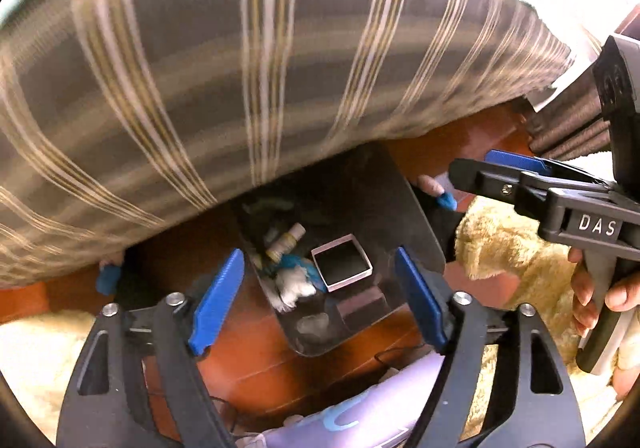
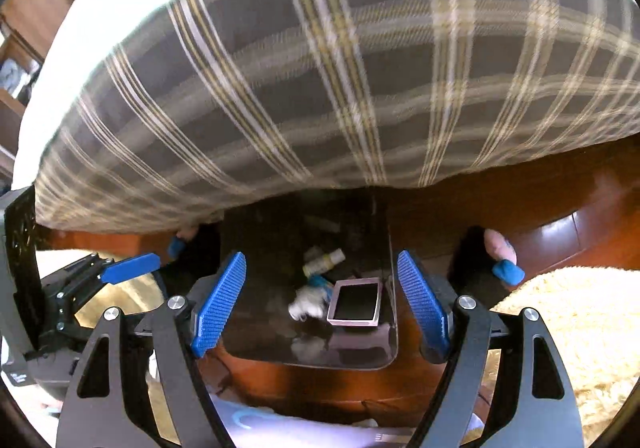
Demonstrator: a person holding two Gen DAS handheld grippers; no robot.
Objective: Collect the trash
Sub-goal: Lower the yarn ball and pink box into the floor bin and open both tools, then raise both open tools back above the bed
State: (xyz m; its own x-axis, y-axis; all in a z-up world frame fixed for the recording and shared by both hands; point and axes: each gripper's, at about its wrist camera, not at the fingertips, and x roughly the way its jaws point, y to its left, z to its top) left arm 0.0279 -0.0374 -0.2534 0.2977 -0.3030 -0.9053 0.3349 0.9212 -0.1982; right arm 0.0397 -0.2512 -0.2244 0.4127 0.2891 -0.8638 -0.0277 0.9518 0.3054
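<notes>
I'm holding both hand-held grippers, left (image 1: 318, 300) and right (image 2: 320, 302), spread and empty | trash bin (image 1: 416, 215) already holding crumpled tissue (image 1: 294, 286), small bottle (image 1: 286, 242), square box (image 1: 342, 262) | more trash: cannot tell

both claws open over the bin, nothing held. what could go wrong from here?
1. The left claw and right claw are close together above the dark bin; reaching in together could make them collide.
2. The plaid bedcover overhangs the bin's far edge and could snag a finger.
3. A thin cable on the wooden floor by the bin could catch.
</notes>
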